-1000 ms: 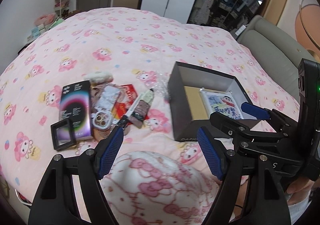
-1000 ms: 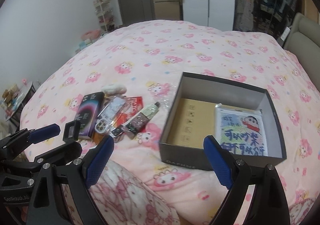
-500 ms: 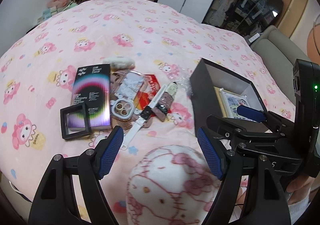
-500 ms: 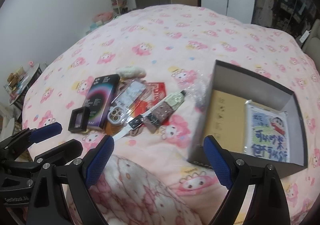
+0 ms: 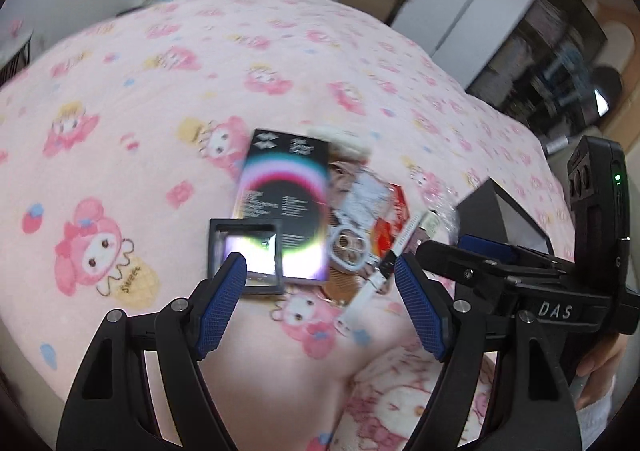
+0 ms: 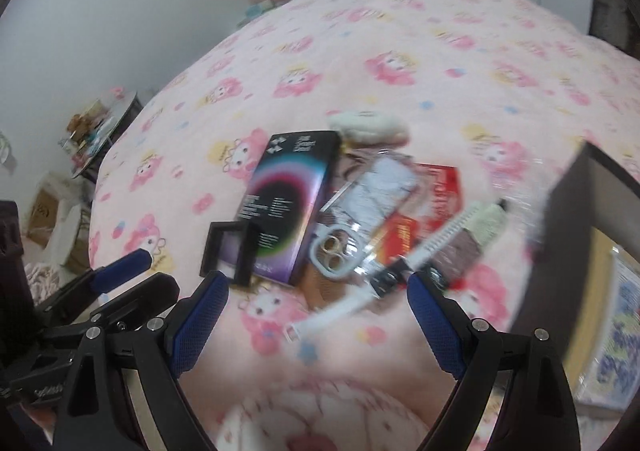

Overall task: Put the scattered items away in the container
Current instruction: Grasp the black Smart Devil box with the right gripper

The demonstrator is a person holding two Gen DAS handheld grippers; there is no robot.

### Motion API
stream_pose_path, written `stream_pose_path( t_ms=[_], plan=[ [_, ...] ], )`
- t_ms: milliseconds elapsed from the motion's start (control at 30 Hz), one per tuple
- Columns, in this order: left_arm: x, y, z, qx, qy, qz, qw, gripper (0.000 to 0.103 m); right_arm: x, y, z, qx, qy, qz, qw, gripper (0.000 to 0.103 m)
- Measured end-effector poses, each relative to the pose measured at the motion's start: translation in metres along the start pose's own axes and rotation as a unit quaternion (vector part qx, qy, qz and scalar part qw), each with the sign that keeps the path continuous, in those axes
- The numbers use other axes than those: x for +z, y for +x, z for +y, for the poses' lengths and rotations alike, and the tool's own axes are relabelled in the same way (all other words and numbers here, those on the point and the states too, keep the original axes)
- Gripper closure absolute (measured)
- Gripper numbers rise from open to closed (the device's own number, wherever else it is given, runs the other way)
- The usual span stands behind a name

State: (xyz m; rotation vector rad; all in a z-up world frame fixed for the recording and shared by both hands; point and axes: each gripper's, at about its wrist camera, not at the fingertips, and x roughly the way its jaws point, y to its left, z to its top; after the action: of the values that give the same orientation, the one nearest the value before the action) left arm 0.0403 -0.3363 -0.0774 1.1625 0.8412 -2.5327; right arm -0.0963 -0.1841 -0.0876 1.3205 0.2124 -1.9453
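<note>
— Step? Both grippers, left and right, hover empty, fingers spread, over the pile mid-bed.
— Next, likely: pinch one item, carry it to the box alongside.

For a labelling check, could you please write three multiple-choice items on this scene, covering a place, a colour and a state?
1. Where does the small black frame lie?
A. inside the box
B. on the near end of the dark carton
C. on the fluffy white item

2. What colour are the gripper pads?
A. red
B. blue
C. green

3. How is the left gripper?
A. open, holding nothing
B. shut on the frame
C. shut on the white strap

Answers: 1 B, it overlaps the carton's near end. 2 B, both pads are blue. 3 A, its fingers stand apart with nothing between.
</note>
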Motion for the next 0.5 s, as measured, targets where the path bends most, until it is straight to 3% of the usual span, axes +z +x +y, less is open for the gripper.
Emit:
stream_pose_path(
  t_ms=[67, 233, 300, 400, 500],
  plan=[
    [-0.002, 0.014, 0.01, -0.014, -0.016, 0.018, 0.9996, 0.035, 0.008, 0.015, 0.0, 0.002, -0.004, 0.014, 1.0, 0.012],
    [-0.016, 0.062, 0.007, -0.033, -0.003, 0.078, 0.9964, 0.056, 0.017, 0.04, -0.014, -0.007, 0.006, 0.037, 0.999, 0.013],
    [-0.021, 0.076, 0.003, -0.031, 0.003, 0.09, 0.9954, 0.058, 0.017, 0.045, -0.02, -0.007, 0.008, 0.041, 0.999, 0.014],
    [-0.019, 0.086, 0.001, -0.015, 0.01, 0.092, 0.9956, 0.06, 0.017, 0.053, -0.025, -0.012, 0.005, 0.052, 0.999, 0.022],
    [-0.01, 0.092, 0.006, 0.029, 0.023, 0.085, 0.9957, 0.068, 0.017, 0.06, -0.027, -0.014, 0.0, 0.062, 0.998, 0.03]
  ],
)
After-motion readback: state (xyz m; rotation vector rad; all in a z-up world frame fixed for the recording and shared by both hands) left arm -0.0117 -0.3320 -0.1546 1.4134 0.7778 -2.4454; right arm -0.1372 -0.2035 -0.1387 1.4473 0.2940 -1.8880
